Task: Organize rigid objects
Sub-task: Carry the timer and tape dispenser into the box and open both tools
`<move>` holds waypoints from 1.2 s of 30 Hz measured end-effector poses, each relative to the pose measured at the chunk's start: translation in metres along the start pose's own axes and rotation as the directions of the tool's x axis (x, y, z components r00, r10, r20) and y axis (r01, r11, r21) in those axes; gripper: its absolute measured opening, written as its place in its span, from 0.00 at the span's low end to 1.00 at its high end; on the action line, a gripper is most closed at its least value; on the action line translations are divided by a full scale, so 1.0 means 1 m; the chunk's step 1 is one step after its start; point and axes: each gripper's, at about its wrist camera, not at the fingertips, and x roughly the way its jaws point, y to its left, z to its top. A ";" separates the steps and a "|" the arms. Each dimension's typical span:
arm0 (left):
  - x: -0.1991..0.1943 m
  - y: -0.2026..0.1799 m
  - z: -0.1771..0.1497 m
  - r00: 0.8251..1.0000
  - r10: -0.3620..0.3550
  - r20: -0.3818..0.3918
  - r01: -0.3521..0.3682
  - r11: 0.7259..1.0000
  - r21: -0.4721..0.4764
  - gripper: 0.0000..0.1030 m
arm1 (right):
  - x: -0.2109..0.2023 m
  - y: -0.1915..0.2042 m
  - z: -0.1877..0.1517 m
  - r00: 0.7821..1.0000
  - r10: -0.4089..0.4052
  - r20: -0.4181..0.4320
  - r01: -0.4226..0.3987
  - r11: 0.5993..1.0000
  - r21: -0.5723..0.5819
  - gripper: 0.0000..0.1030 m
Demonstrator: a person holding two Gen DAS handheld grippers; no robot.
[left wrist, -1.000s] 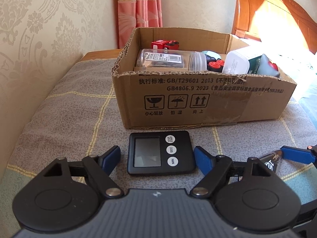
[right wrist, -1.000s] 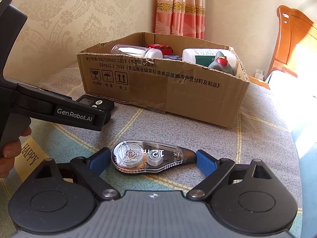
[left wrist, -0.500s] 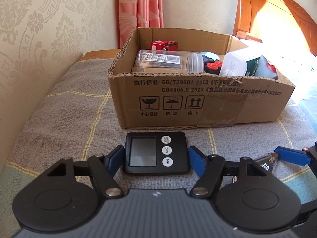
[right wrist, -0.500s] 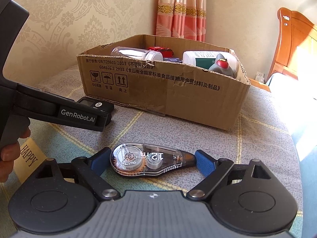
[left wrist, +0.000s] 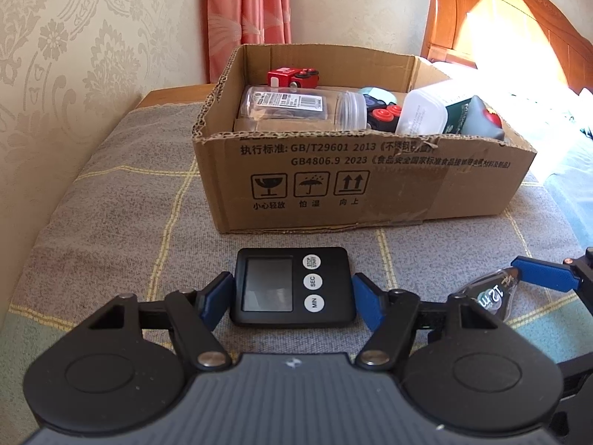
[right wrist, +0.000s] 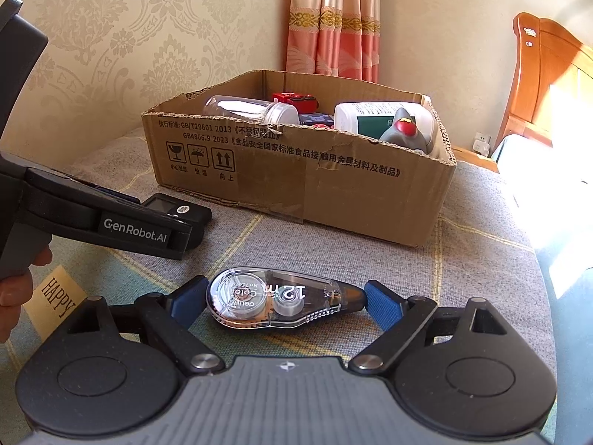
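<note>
A black digital timer (left wrist: 292, 286) lies flat on the grey checked cloth, in front of the cardboard box (left wrist: 370, 181). My left gripper (left wrist: 292, 302) is shut on the timer, a blue pad against each side. The timer also shows behind the left gripper's body in the right wrist view (right wrist: 174, 209). A clear correction tape dispenser (right wrist: 281, 302) lies on the cloth. My right gripper (right wrist: 283, 306) is shut on the dispenser, its pads touching both ends. The dispenser shows at the right edge of the left wrist view (left wrist: 489, 293).
The box (right wrist: 296, 174) holds a clear jar (left wrist: 296, 105), a red toy train (left wrist: 292, 76), a white bottle (right wrist: 381, 118), a grey shark toy (right wrist: 404, 135) and other small items. A patterned wall stands left, a curtain (left wrist: 248, 3) behind, a wooden headboard (left wrist: 500, 18) right. A "HAPPY" card (right wrist: 55, 296) lies left.
My left gripper has closed from wide open onto the timer's sides. My right gripper has narrowed onto the ends of the dispenser. Both views have risen slightly relative to the box.
</note>
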 end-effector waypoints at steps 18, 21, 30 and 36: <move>-0.055 0.001 0.018 0.998 -0.049 0.029 0.046 0.995 0.093 0.67 | -0.045 -0.009 0.040 0.999 0.025 0.045 -0.019 0.991 -0.129 0.90; -0.065 0.007 0.031 0.997 -0.055 0.055 0.050 0.995 0.080 0.67 | -0.049 -0.013 0.060 0.996 0.029 0.088 -0.016 0.990 -0.140 0.90; -0.068 0.025 0.073 0.993 0.001 0.120 -0.006 0.999 0.047 0.67 | -0.009 -0.020 0.114 0.992 0.015 0.123 -0.003 0.995 -0.097 0.90; -0.062 0.026 0.093 0.990 0.005 0.143 -0.012 0.999 0.048 0.67 | 0.009 -0.021 0.114 0.994 -0.007 0.108 0.012 0.999 -0.049 1.00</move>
